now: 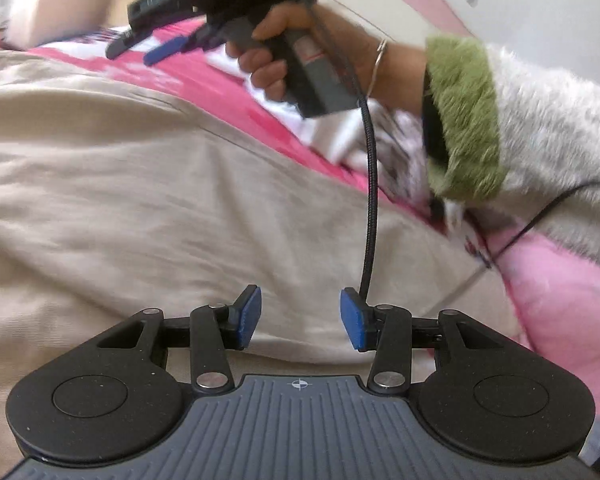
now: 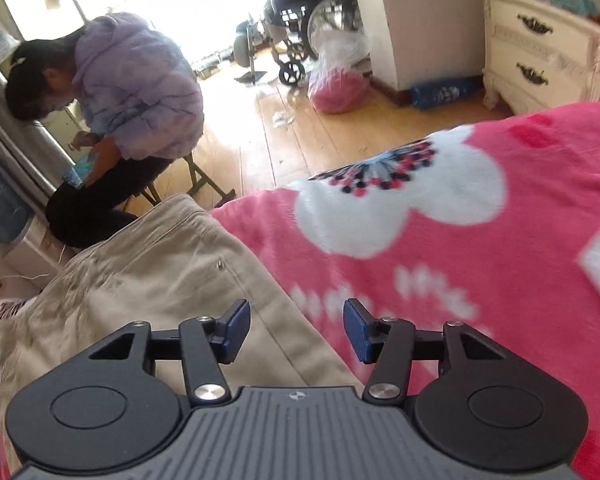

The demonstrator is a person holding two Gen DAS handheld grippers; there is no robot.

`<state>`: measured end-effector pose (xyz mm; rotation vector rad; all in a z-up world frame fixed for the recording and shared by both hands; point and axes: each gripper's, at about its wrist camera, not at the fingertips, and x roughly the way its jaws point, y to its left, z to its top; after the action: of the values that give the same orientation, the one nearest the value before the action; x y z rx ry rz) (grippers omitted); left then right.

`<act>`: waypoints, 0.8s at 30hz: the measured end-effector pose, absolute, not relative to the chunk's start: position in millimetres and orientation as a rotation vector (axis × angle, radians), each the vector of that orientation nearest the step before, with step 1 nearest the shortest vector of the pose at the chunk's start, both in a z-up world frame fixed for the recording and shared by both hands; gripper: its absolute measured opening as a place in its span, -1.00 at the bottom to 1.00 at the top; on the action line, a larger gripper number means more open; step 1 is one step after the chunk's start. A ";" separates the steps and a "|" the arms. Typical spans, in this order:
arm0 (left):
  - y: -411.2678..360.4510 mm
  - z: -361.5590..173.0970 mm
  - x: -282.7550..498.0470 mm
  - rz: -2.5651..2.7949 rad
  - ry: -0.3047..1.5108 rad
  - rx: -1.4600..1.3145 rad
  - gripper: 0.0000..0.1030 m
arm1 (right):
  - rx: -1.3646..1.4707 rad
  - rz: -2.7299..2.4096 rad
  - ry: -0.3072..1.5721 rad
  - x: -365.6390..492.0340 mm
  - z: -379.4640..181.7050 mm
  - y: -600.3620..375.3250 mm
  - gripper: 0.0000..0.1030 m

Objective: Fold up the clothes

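The beige trousers [image 1: 148,184] lie spread on the bed, over a pink fleece blanket [image 2: 480,280] printed with big white flowers. In the left wrist view the cloth fills everything from nine o'clock to the centre; in the right wrist view a stitched, seamed end with a small metal rivet sits at about eight o'clock, its long edge running diagonally toward the lower middle.

Both grippers hang empty. The left gripper [image 1: 301,318] has its blue-padded fingers [image 1: 249,316] apart with only cloth showing behind the gap, none pinched. The right gripper [image 2: 296,330] also has its fingers apart, straddling the trouser edge where it meets the blanket, gripping nothing. In the left view it appears at twelve o'clock, carried by a hand [image 1: 296,56] in a shaggy grey sleeve [image 1: 540,152] with a green cuff.

The step looks like a regrasp before a fold. To do it well, I would take the two ends of one edge, pinch only the trouser fabric and not the fleece beneath, lift both ends level and lay them over so the seams line up.

The trousers appear to be a woven cotton twill, matte and softly creased, likely to hold a crease. The blanket is plush and napped, so it will probably drag on the cloth. A braided black cable [image 1: 370,184] hangs across the work and could snag.
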<state>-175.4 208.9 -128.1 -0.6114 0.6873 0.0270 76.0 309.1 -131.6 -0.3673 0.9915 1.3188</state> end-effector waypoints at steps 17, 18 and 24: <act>255.6 -150.2 -198.2 0.182 0.645 -0.690 -0.15 | -0.573 1.244 0.691 31.9 -143.1 346.3 -0.98; 254.4 -151.1 -197.5 0.186 0.650 -0.682 -0.15 | -0.592 1.232 0.671 29.3 -148.5 348.8 -0.98; 247.6 -152.8 -196.8 0.192 0.673 -0.596 -0.15 | -0.585 1.089 0.648 44.4 -153.1 353.5 -1.00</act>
<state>-196.8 247.6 -152.8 -0.5964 0.6735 0.1923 44.4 353.5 -153.1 -0.5849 0.6476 1.0893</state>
